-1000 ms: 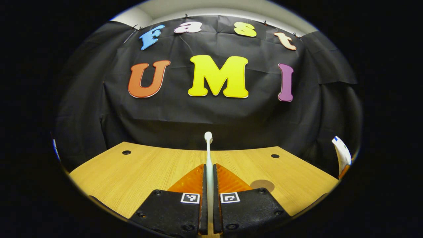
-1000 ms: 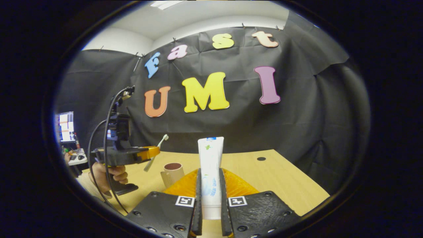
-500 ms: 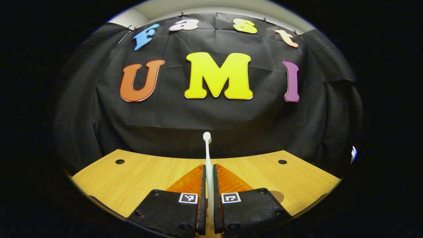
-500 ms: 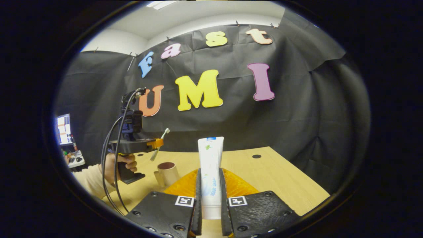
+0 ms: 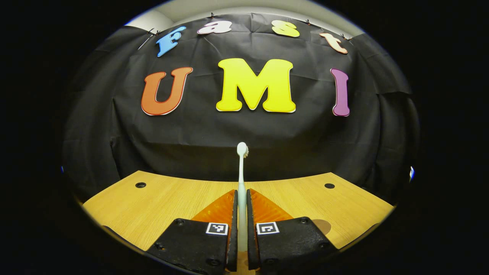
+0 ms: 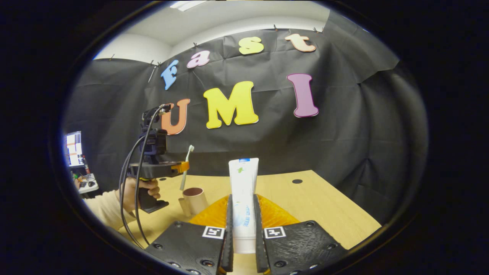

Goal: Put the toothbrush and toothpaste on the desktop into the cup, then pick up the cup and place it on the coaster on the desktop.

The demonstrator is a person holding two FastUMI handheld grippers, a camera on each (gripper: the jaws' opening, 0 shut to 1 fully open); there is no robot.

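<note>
Gripping toothbrush [image 5: 241, 179], toothpaste [image 6: 243, 198] (bases hidden); cup [image 6: 194, 199] half-seen.

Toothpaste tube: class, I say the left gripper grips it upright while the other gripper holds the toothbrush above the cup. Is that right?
Not quite. The right gripper grips the toothpaste tube, as the right gripper view shows; the left gripper holds the toothbrush above the cup.

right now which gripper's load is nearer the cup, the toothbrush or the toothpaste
The toothbrush. In the right gripper view the left gripper holds it just above the cup, handle end near the rim. The toothpaste sits clamped in the right gripper, off to the cup's side.
</note>
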